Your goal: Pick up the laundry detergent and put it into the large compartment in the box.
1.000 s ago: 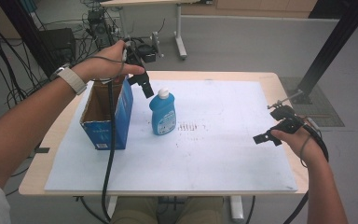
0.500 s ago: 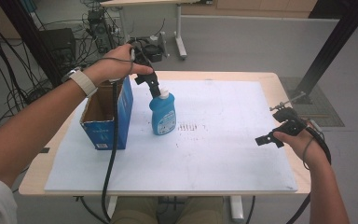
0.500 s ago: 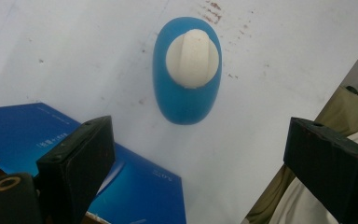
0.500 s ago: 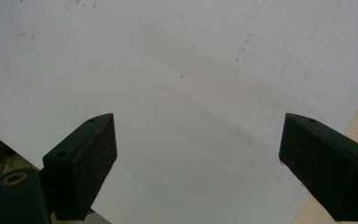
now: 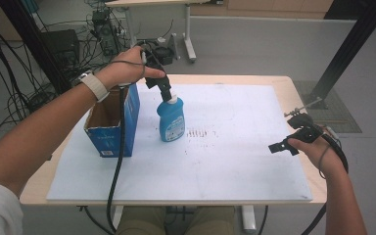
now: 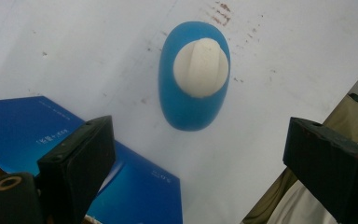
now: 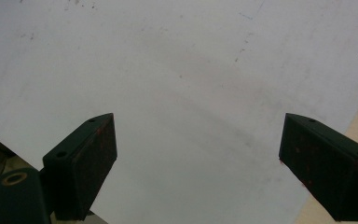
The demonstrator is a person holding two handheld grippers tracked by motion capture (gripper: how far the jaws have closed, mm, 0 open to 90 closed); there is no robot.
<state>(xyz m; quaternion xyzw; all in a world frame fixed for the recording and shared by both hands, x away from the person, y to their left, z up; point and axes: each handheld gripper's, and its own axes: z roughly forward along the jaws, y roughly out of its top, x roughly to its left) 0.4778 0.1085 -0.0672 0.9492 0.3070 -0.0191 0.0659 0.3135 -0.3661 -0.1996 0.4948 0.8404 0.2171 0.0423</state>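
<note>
Bottle stands upright on the white sheet on the bench, long axis vertical, white cap up, just right of the box. Left gripper points down over the cap; jaws just opened, wide, nothing gripped. Right gripper at the sheet's right edge, jaws wide, empty.

Box cut off by frame edge; bottle label unreadable.

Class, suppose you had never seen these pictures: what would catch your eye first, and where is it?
First the blue bottle with its white cap, upright on the white sheet near the table's far left, with the left tongs poised open just above it. Beside it stands an open blue carton. The right tongs hover open at the sheet's right edge.
</note>
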